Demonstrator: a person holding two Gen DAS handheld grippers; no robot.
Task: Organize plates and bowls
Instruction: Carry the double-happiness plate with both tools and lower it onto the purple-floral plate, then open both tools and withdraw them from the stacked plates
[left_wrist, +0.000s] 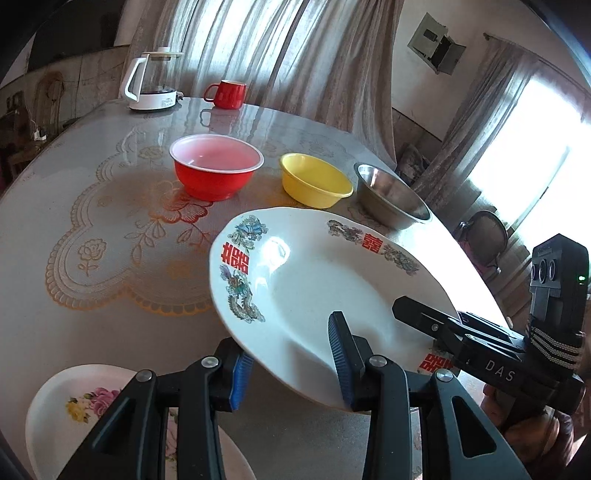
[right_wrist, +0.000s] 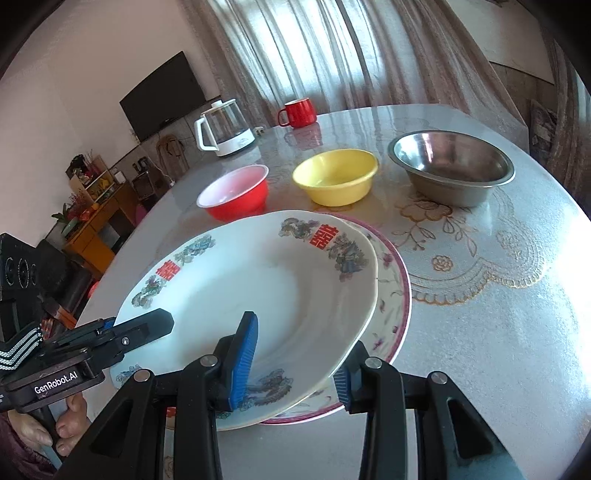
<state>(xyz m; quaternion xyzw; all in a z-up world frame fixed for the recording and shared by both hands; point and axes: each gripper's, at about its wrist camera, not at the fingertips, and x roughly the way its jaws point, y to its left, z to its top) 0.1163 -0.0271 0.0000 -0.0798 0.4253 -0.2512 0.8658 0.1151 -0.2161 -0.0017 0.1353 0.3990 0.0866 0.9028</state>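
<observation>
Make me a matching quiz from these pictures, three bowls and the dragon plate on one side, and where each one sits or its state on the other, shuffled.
Things:
1. red bowl
2. yellow bowl
3. steel bowl
4. dragon plate

Places or states:
A. middle of the bowl row
B. lifted and tilted, gripped by both tongs
C. end of the row nearest the kettle
D. end of the row farthest from the kettle

Pairs: 1-C, 2-A, 3-D, 4-B
</observation>
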